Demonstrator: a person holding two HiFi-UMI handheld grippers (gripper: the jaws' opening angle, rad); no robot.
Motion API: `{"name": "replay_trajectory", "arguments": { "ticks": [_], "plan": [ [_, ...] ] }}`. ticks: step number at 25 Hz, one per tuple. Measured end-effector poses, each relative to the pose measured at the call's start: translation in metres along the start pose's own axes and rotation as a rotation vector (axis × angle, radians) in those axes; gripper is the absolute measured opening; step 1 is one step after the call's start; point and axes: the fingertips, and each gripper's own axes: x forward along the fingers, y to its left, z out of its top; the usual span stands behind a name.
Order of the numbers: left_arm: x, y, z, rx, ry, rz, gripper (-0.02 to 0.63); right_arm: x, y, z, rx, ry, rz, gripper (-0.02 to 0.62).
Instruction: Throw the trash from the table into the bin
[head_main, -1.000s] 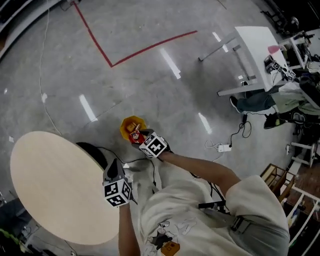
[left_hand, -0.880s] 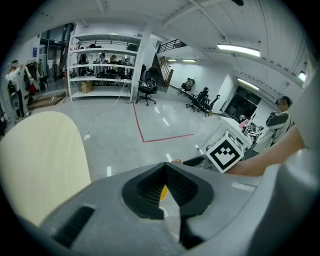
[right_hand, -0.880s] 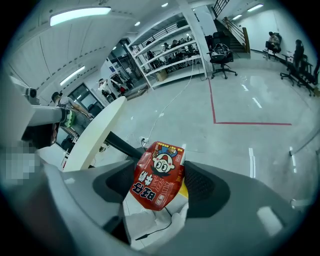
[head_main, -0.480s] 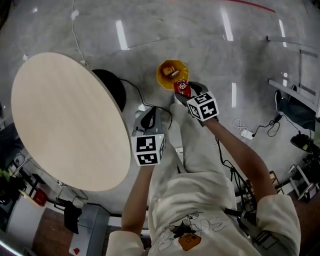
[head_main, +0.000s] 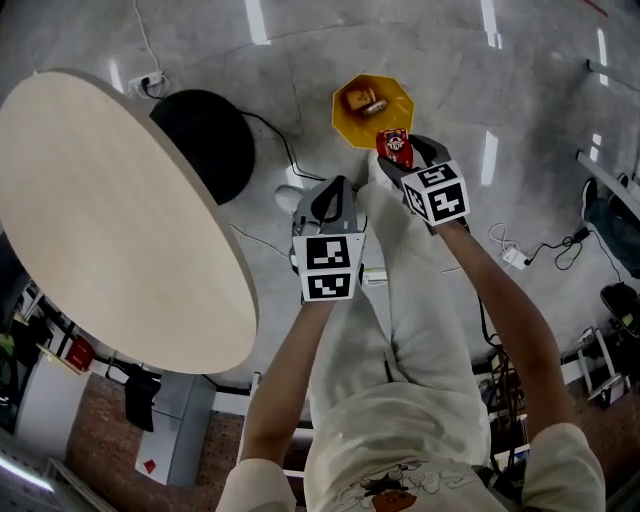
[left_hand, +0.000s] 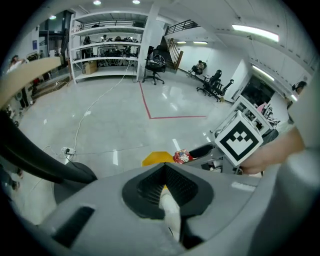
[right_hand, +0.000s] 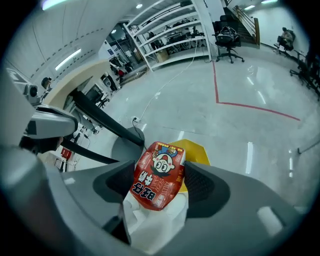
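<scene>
Right gripper (head_main: 405, 160) was clamped on a red packet (right_hand: 158, 181), pinched at its sides between both pads (right_hand: 202, 187). The packet's top end stuck out past the fingertips, print upside down in the right gripper view. In the head view the packet hung at the near rim of the yellow bin (head_main: 398, 105) on the floor, right of the round table (head_main: 110, 210). Some brownish trash (head_main: 362, 99) already lay in the bin. Left gripper (head_main: 325, 200) was beside the right one, jaws together, pads (left_hand: 182, 185) gripping nothing.
</scene>
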Motion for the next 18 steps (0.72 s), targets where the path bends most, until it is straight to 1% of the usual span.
{"name": "replay_trajectory", "arguments": {
  "ticks": [3,6,11,14,18],
  "plan": [
    [0.029,0.013,-0.013,0.005,0.005,0.02,0.006,0.026,-0.016,-0.009,-0.032,0.013,-0.008,0.322],
    [0.056,0.026,-0.028,-0.006,0.016,0.026,0.006,0.056,-0.036,-0.017,-0.056,0.031,-0.027,0.322],
    [0.107,0.043,-0.048,-0.058,0.026,0.035,0.006,0.105,-0.072,-0.026,-0.061,0.063,-0.042,0.322],
    [0.134,0.055,-0.063,-0.081,0.032,0.06,0.006,0.134,-0.08,-0.033,-0.074,0.089,-0.032,0.322],
    [0.167,0.065,-0.079,-0.103,0.041,0.076,0.006,0.168,-0.089,-0.042,-0.153,0.139,-0.014,0.322]
  ]
}}
